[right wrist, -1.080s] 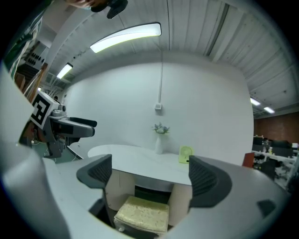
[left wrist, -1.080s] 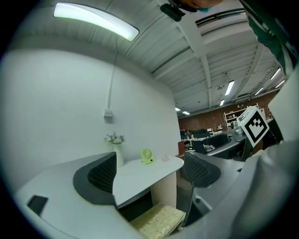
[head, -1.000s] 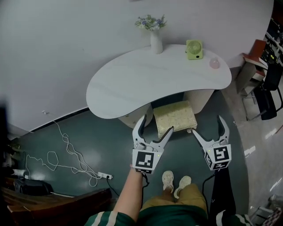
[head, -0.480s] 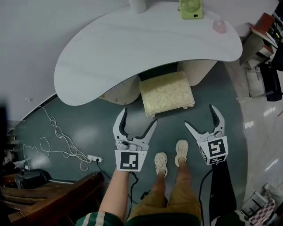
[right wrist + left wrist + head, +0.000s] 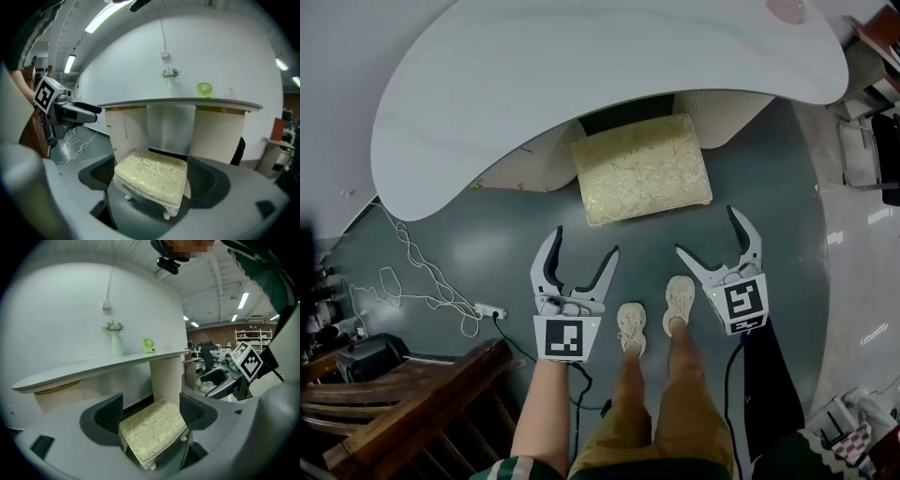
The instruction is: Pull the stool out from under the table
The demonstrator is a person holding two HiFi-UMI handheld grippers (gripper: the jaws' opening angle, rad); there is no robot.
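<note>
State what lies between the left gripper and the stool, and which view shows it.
Only bare green floor: the head view shows the left gripper, jaws apart, short of the stool, with nothing between them.

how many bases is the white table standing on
2: a ribbed rounded base right of the stool, and a wider base with a door left of it. Any further back would be hidden.

My R gripper (image 5: 153,188) has its jaws spread wide. Stool (image 5: 151,172) w/ pale floral cushion shows btwn them, not clamped. Beyond it is the table (image 5: 183,103), w/ vase (image 5: 170,74) & fan (image 5: 204,89) on top at far side. L gripper (image 5: 70,115) is at left, above a floor cable (image 5: 82,140).
</note>
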